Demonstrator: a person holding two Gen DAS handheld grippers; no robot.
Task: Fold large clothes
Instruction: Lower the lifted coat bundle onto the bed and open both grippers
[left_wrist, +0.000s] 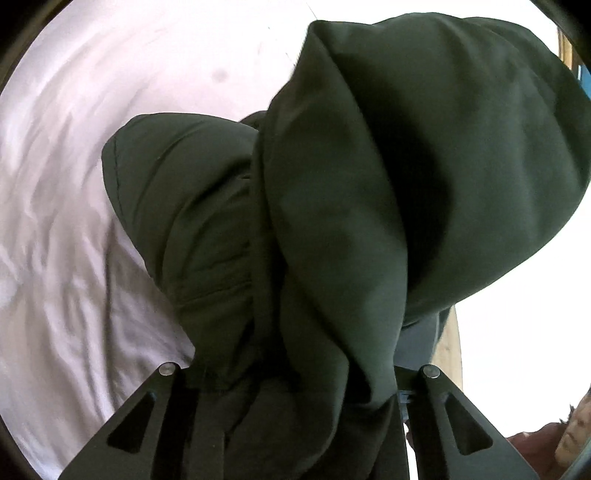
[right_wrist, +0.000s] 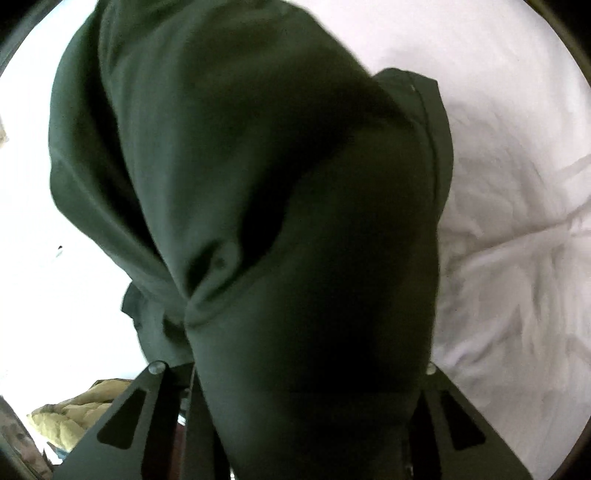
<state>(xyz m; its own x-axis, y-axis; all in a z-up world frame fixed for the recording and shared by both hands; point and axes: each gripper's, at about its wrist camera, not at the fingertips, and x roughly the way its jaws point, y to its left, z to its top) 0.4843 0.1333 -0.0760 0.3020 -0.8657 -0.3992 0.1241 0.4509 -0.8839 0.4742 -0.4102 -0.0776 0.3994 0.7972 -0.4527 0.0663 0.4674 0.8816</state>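
A large dark green garment (left_wrist: 332, 221) hangs bunched from my left gripper (left_wrist: 299, 376), which is shut on its fabric and holds it above a white bed sheet (left_wrist: 66, 221). The same garment (right_wrist: 258, 221) fills the right wrist view, draped over my right gripper (right_wrist: 295, 373), which is shut on it. The cloth hides both pairs of fingertips. The garment hangs in thick folds between the two grippers, lifted off the sheet.
The wrinkled white sheet (right_wrist: 517, 258) spreads under both grippers. A yellowish quilted cloth (right_wrist: 74, 410) lies at the lower left of the right wrist view. A wooden edge (left_wrist: 448, 350) and a person's face (left_wrist: 572, 432) show at the right of the left view.
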